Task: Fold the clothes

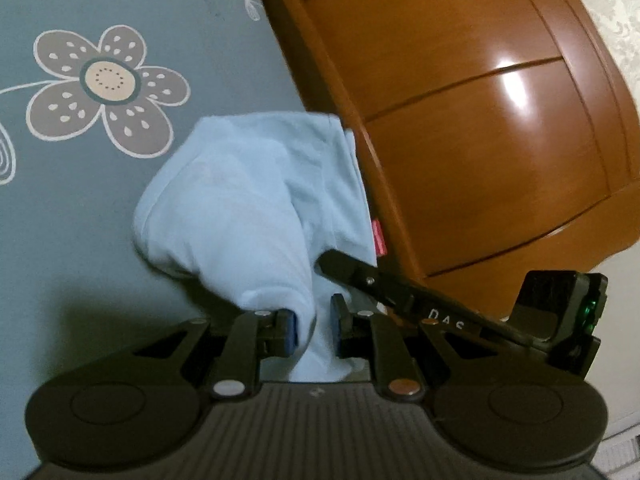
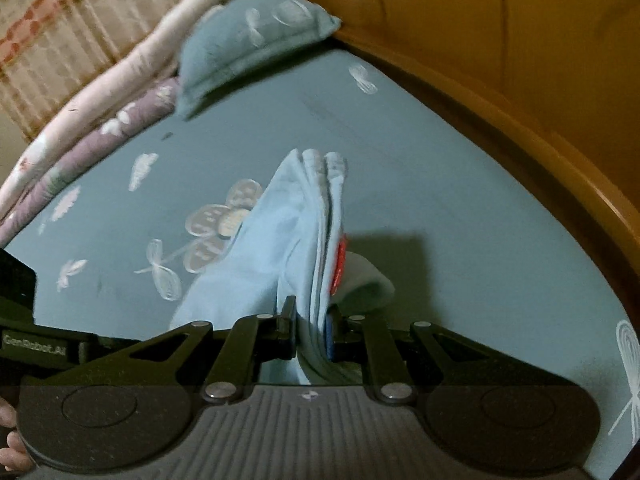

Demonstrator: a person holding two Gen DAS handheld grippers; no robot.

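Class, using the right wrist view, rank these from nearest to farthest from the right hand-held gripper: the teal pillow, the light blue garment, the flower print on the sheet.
1. Light blue garment, clamped in the right hand-held gripper.
2. Flower print, ahead, slightly left, partly under the garment.
3. Teal pillow, far end, upper left, against the wooden bed frame.

Both wrist views look closely down; both show the bedsheet (image 1: 100, 208).
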